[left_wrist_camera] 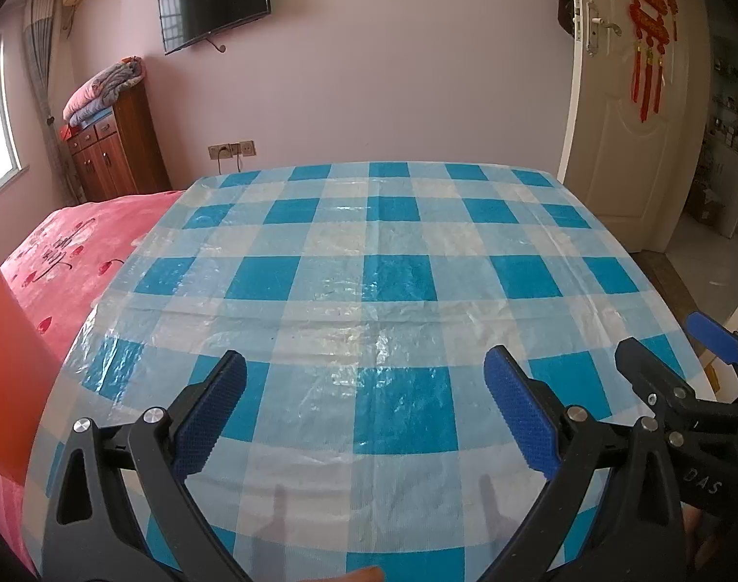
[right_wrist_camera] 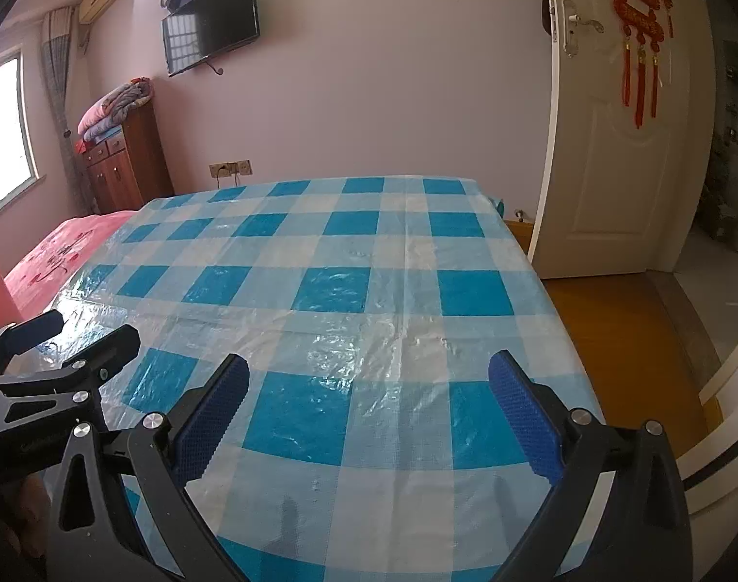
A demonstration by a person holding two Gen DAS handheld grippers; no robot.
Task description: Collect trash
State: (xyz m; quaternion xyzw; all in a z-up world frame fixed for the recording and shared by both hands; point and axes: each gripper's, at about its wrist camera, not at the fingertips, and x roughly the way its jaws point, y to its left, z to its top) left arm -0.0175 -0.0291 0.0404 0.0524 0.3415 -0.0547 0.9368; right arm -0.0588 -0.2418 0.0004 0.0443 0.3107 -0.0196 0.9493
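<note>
Both the left gripper [left_wrist_camera: 364, 405] and the right gripper [right_wrist_camera: 369, 410] hang spread and empty above the checked tablecloth [left_wrist_camera: 369, 262]. No trash is visible on it, so collecting seems either finished or not started.

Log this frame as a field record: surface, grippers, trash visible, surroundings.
surface: table under blue-and-white checked plastic cloth
left gripper: open, empty, above near edge
right gripper: open, empty, beside the left
trash: none visible in either view
left of table: pink bedspread
far wall: TV
right: white door, open
</note>
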